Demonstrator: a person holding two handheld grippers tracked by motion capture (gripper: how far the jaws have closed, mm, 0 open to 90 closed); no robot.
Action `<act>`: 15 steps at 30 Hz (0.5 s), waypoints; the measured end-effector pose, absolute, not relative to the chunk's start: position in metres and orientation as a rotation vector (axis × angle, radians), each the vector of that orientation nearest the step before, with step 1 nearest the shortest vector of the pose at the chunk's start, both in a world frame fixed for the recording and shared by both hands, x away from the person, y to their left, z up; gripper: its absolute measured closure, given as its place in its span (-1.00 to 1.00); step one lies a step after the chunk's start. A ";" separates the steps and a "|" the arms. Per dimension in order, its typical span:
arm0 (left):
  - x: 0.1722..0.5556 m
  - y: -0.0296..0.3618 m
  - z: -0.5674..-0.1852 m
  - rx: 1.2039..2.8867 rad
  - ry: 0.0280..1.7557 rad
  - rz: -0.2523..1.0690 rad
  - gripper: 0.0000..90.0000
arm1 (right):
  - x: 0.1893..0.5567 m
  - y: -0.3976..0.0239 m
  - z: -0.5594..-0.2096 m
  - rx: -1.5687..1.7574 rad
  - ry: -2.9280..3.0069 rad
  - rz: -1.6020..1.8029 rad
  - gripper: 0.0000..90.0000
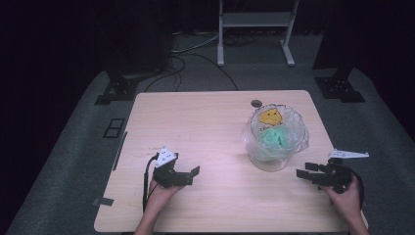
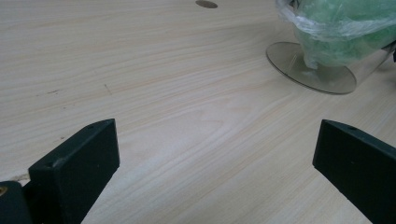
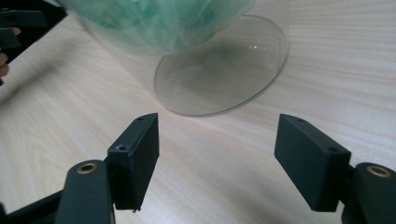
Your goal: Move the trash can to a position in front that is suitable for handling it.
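A person's two hand-held grippers sit parked either side of a clear glass footed bowl (image 1: 275,142) lined w/ a crinkled transparent plastic bag, on a pale wooden table (image 1: 205,122); judging by the pose, this is the approach stage, w/ nothing yet touched. The bowl stands upright toward the table's right half, holding a mint-green crumpled mass (image 1: 274,138) nearer the person and a yellow item (image 1: 270,116) behind it; what either is made of cannot be told. The left gripper (image 1: 194,174) rests well apart from the bowl, to its left and nearer the person, jaws spread wide and empty; in the left gripper view only bare tabletop lies between them, w/ the bowl's round glass foot (image 2: 310,70) off to the upper right. The right gripper (image 1: 299,175) lies near the bowl, just to its right and nearer the person, jaws likewise released w/ nothing between; in the right gripper view they point at the foot (image 3: 223,74) but stand apart from it. Next move, as a judgement: one gripper likely has to steady the bowl by rim or stem while the other goes for the bag's loose edge or contents — thin film and smooth glass call for a slow, square closing so the bowl does not tip or slide. Count: 1 bowl, 1 bag liner, 1 green mass, 1 yellow item, 2 grippers, 1 small dark round disc (image 1: 256,103) set in the tabletop just beyond the bowl.
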State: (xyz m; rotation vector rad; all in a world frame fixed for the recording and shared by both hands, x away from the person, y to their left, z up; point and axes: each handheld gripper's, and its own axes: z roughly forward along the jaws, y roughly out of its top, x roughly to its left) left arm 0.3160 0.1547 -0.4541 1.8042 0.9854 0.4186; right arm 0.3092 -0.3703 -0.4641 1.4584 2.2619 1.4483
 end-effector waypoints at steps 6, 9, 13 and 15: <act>0.318 0.156 -0.455 1.795 1.000 0.410 -1.00 | 0.323 -0.371 -0.466 1.517 2.216 1.430 -0.33; 0.319 0.154 -0.457 1.802 0.998 0.404 -1.00 | 0.329 -0.374 -0.467 1.561 2.176 1.417 -0.33; 0.319 0.153 -0.456 1.807 0.989 0.397 -1.00 | 0.334 -0.378 -0.464 1.627 2.104 1.386 -0.33; 0.318 0.152 -0.454 1.801 0.985 0.395 -1.00 | 0.338 -0.380 -0.463 1.662 2.066 1.380 -0.33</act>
